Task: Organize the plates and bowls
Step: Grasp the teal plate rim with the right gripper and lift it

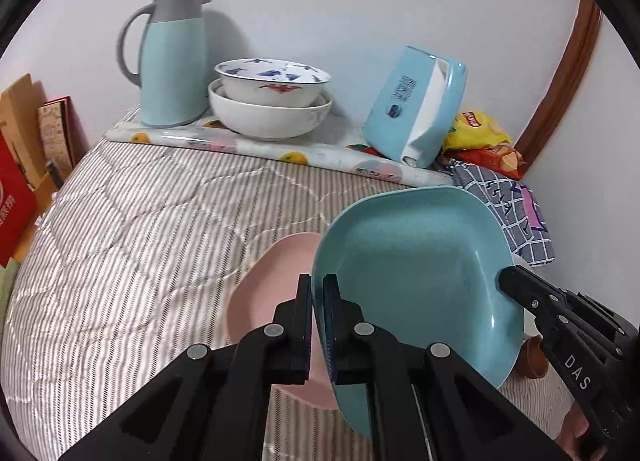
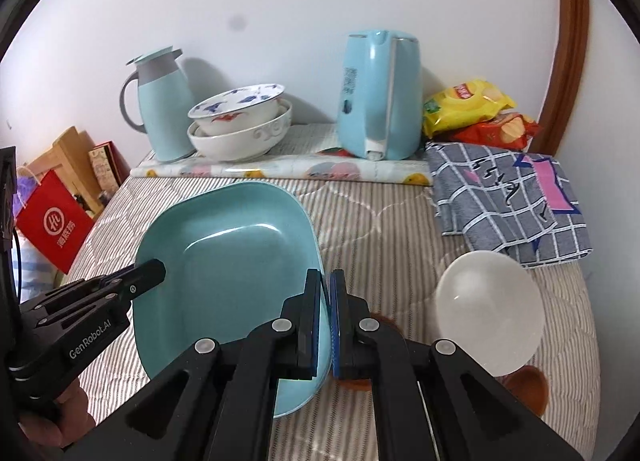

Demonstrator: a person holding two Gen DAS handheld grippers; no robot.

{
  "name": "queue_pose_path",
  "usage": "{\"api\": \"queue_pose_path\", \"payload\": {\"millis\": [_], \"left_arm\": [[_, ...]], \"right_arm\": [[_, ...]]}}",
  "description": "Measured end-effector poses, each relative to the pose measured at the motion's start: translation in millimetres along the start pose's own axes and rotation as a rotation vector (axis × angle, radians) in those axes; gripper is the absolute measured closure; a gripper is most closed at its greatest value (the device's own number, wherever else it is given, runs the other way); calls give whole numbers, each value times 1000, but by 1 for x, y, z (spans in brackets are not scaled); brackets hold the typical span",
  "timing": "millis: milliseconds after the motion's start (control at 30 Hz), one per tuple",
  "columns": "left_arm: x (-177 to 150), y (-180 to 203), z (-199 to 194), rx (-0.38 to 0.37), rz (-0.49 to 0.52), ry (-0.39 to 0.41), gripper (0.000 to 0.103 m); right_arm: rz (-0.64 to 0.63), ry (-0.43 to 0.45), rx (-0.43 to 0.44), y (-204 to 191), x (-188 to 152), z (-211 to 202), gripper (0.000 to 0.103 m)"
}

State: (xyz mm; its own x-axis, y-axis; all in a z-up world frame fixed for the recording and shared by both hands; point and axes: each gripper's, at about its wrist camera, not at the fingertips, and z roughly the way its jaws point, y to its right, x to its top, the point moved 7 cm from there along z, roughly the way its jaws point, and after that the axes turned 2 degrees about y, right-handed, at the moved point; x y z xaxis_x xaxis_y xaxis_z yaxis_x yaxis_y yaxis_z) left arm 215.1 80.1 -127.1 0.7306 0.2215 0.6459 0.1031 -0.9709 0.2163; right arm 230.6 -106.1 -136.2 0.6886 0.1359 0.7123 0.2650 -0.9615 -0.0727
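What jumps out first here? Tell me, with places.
The teal square plate is held up over the striped bed cover, with the left gripper and right gripper each clamped on an opposite rim. Behind it, two stacked white bowls sit by the wall between a teal thermos jug and a teal kettle.
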Motion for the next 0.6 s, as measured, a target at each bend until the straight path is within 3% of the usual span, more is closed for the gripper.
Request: {"api": "queue_pose_path", "payload": {"millis": [600], "left_arm": [[-13,-37,25,16,-87,-31,97]], "right_arm": [[-88,-26,16,-31,-1,35,98]]}}
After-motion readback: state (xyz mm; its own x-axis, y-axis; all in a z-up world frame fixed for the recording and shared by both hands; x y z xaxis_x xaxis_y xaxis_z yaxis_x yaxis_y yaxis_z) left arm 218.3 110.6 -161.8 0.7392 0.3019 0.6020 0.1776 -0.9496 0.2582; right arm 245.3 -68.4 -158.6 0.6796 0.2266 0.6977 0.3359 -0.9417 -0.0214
